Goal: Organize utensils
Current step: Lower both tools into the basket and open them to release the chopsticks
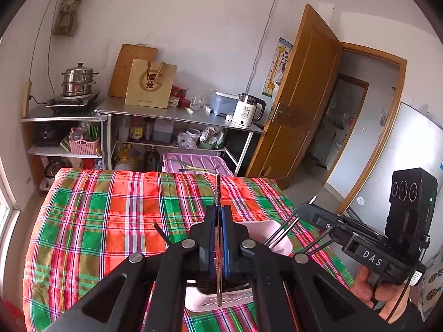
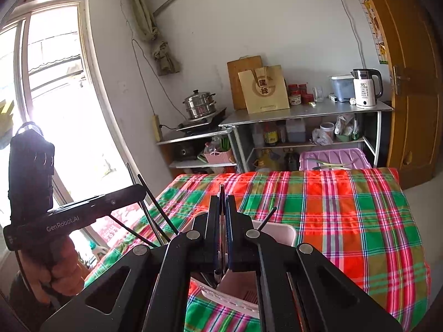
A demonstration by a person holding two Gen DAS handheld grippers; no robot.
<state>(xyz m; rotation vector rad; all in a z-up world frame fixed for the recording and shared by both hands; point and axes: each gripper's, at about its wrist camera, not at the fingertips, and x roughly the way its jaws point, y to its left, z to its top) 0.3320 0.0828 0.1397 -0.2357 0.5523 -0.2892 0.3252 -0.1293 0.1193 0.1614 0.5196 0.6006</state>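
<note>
My left gripper [image 1: 218,210] is shut on a thin metal utensil handle [image 1: 218,191] that stands upright between the blue pads, over a pink utensil holder [image 1: 274,229] on the plaid tablecloth [image 1: 110,215]. Dark chopsticks [image 1: 282,232] stick out of the holder. My right gripper [image 2: 222,202] is shut on a slim dark utensil [image 2: 221,191], also upright over the pink holder [image 2: 279,233]. More chopsticks [image 2: 157,207] lean out to its left. Each gripper shows in the other's view, the right one [image 1: 360,238] beside the holder, the left one [image 2: 83,210] likewise.
A steel shelf [image 1: 177,113] at the far wall carries a kettle [image 1: 247,110], a paper bag [image 1: 151,83] and jars. A steamer pot [image 1: 79,80] sits at left. A purple bin [image 1: 196,163] stands behind the table. An open wooden door [image 1: 301,96] is at right, a window [image 2: 55,83] at left.
</note>
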